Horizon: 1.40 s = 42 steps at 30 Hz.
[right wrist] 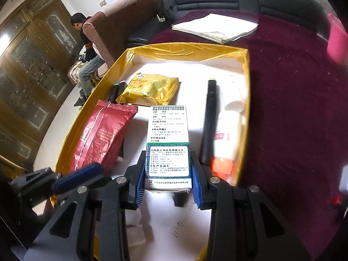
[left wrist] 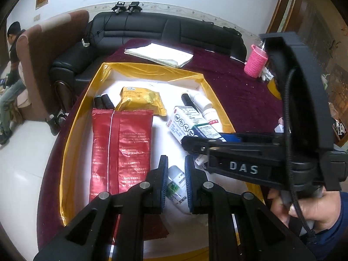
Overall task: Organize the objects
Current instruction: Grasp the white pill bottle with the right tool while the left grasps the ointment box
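A gold-walled box with a white floor stands on a maroon tablecloth. In it lie a red packet, a yellow snack packet, dark tubes, a black pen and a white bottle. My left gripper is shut on a small white bottle with a green label. My right gripper is shut on a white and green medicine box, which also shows in the left wrist view. The right gripper body crosses the left wrist view.
Folded white papers lie on the cloth beyond the box. A pink mesh cup stands at the far right. A black sofa runs behind the table. A person sits at the far left.
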### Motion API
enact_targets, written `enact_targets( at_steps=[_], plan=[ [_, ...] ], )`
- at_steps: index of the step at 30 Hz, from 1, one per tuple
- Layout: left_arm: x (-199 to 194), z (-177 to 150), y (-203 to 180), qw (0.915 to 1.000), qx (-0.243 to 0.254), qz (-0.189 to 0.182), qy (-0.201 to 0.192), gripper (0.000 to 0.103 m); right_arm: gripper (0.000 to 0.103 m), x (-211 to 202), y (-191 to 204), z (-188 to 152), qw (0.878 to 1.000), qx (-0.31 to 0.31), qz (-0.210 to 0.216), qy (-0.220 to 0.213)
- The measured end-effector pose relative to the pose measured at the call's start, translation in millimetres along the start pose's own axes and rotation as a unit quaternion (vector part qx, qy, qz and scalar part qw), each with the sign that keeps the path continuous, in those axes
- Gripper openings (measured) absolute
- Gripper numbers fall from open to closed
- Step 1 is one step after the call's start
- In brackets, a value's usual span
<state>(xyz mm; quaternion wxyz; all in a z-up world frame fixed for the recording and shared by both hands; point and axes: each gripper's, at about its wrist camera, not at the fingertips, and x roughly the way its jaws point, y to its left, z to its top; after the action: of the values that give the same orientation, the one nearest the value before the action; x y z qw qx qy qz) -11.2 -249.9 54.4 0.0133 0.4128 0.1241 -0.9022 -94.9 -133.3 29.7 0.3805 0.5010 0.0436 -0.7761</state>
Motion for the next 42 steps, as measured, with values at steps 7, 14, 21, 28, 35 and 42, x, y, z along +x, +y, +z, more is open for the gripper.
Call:
enact_targets(
  at_steps=[7, 14, 21, 28, 35, 42],
  plan=[
    [-6.4, -1.8, -10.7, 0.9999, 0.01, -0.002, 0.003, 0.013, 0.042, -26.5, -11.5, -9.9, 0.999, 0.014, 0.031, -0.013],
    [-15.2, 0.5, -50.3, 0.9989, 0.045, -0.01, 0.001, 0.014, 0.048, -85.9, -49.2, -37.3, 0.996, 0.043, 0.051, -0.056],
    [-13.2, -1.1, -112.3, 0.9933, 0.111, -0.029, 0.01, 0.03, 0.047, -156.9, -118.7, -82.2, 0.992, 0.076, 0.014, -0.101],
    [5.9, -14.4, -169.8, 0.9841, 0.164, -0.059, 0.035, 0.039, 0.051, -233.6, -204.0, -132.7, 0.974, 0.123, -0.124, -0.143],
    [15.3, -32.7, -206.4, 0.9741, 0.206, -0.068, 0.062, 0.039, 0.051, -242.9, -265.9, -157.9, 0.959, 0.167, -0.189, -0.128],
    [13.0, -28.0, -227.8, 0.9676, 0.234, -0.066, 0.067, 0.038, 0.042, -214.5, -289.5, -164.9, 0.959, 0.177, -0.199, -0.097]
  ],
)
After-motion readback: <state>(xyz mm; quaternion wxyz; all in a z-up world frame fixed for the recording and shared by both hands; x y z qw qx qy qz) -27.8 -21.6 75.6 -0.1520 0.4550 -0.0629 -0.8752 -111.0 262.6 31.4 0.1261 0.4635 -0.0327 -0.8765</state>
